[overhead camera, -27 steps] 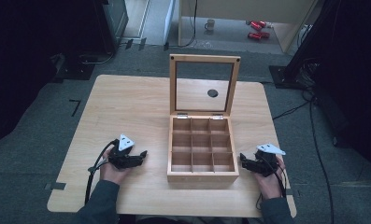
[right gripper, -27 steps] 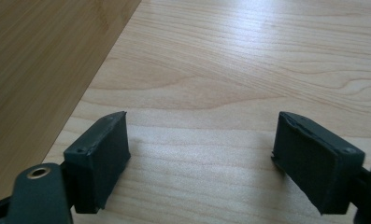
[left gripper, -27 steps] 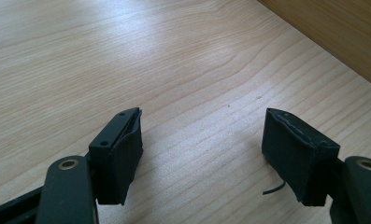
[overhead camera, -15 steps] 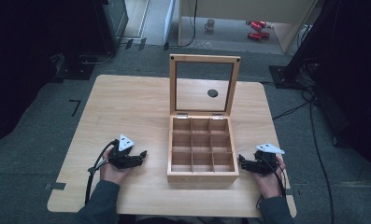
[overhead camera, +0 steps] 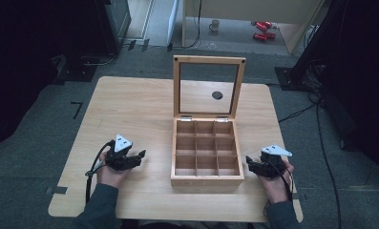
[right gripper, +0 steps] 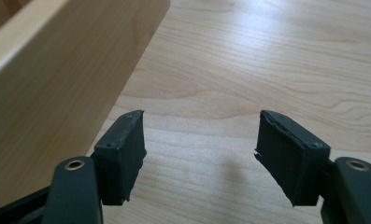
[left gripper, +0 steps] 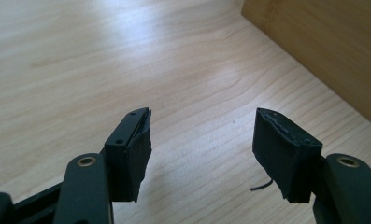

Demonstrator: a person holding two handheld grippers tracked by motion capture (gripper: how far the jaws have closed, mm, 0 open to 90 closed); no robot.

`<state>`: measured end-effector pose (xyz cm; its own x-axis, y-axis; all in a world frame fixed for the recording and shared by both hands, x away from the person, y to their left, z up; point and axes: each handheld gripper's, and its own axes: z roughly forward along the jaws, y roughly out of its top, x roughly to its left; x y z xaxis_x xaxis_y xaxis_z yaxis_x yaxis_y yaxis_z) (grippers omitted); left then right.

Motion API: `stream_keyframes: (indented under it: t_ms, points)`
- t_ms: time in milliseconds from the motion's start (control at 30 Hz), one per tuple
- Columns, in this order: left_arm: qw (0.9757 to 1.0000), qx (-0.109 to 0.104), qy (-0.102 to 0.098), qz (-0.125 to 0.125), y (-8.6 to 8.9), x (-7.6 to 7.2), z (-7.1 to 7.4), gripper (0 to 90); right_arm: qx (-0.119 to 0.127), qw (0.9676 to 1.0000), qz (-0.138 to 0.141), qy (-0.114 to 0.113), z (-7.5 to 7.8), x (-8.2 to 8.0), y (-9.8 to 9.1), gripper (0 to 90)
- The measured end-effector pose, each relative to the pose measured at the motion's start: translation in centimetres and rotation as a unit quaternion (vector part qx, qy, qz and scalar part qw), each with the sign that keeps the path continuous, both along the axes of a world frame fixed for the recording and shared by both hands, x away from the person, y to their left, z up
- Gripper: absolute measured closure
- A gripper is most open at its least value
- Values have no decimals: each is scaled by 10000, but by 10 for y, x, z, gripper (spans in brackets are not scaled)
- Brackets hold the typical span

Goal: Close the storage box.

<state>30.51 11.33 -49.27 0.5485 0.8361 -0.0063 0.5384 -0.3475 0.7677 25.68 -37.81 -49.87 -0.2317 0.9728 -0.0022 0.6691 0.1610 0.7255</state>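
Wooden box [overhead camera: 207,150] is flanked by both claws, each held low over the bench [overhead camera: 139,109] with jaws parted and nothing between them. Left claw [overhead camera: 140,156] is seen at lower left of the high view, right claw [overhead camera: 248,162] at lower right, each near a box wall. Box is found at lower centre, its glazed lid [overhead camera: 208,87] raised upright.

The high view looks forward and down on the whole surface [overhead camera: 130,105]. Each tongs view skims it closely. All three share the wooden box [overhead camera: 207,180] [left gripper: 323,51] [right gripper: 57,84].
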Motion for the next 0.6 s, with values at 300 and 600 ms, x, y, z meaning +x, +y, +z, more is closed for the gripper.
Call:
stream_keyframes:
  t_ms: [300, 600]
  points:
    - [9996, -1, -261, -90, -3, 6, 32, 370, 63, 9998, -9, -191, 21, -1, -2, 339]
    - [9988, -40, -465, -163, -8, 12, 58, 366, 80, 9994, 81, -330, 41, 3, 3, 339]
